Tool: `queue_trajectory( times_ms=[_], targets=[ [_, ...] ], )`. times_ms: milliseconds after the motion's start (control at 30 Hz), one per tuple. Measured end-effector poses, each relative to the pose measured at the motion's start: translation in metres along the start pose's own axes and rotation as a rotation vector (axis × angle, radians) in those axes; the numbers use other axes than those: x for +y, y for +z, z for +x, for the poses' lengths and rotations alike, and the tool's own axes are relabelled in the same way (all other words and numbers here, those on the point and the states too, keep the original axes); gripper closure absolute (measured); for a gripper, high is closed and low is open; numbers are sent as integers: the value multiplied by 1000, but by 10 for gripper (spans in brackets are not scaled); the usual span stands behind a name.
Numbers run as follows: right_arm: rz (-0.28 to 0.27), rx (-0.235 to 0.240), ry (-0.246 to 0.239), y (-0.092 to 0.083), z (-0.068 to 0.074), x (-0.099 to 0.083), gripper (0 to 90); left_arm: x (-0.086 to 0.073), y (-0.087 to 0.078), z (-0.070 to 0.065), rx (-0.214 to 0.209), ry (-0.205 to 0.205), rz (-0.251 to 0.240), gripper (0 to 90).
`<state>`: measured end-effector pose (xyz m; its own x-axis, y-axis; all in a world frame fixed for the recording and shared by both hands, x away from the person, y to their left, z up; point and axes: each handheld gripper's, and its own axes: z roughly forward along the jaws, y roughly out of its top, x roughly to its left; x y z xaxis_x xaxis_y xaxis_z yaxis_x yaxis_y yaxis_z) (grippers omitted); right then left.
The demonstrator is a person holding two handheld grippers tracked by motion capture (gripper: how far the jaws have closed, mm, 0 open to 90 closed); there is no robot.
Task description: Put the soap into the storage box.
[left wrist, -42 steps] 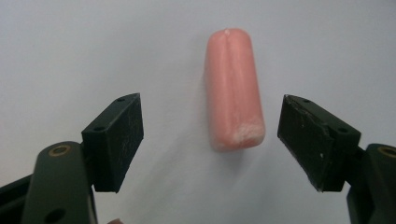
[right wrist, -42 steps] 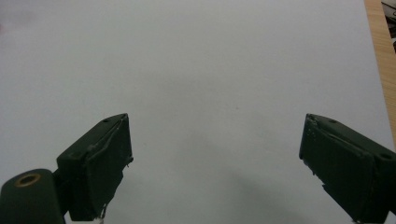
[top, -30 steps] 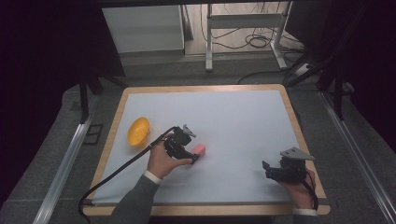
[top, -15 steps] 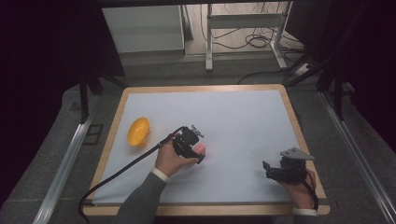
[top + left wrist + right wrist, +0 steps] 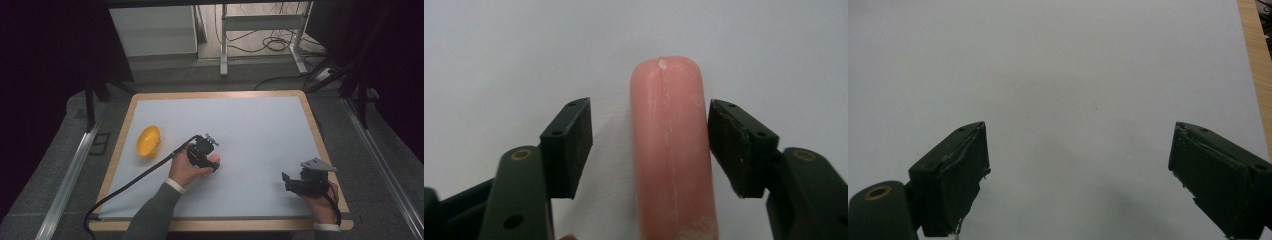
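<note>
Pink sausage lying flat on the white desk, near its middle, pointing straight away between the two black pads of the left tongs. Probably light, soft, smooth and a bit slippery; best pinched at mid-length, gently, to avoid squashing or squirting it out. Left tongs half-wide, jaws just closing in around the sausage, one pad at its flank, the other with a gap left, so no firm grip yet. Orange bowl well apart to the left. Right tongs wide and empty, resting near the desk's right corner.
</note>
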<state>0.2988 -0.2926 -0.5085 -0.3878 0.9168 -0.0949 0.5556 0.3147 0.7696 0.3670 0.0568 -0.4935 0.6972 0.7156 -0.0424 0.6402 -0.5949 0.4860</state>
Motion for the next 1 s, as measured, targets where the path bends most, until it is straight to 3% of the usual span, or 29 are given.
queue_trajectory(
  times_ms=[367,467,700,1000],
  targets=[
    [4,-1,-3,1,1,0,90,-4,6,1,-41,1,30,547],
    [4,-1,-3,1,1,0,90,-4,6,1,-33,-1,31,599],
    [2,-1,-3,0,0,0,90,-4,3,4,-21,-7,32,603],
    [3,-1,-4,0,0,0,90,-6,-11,5,-26,-12,-19,603]
  ],
)
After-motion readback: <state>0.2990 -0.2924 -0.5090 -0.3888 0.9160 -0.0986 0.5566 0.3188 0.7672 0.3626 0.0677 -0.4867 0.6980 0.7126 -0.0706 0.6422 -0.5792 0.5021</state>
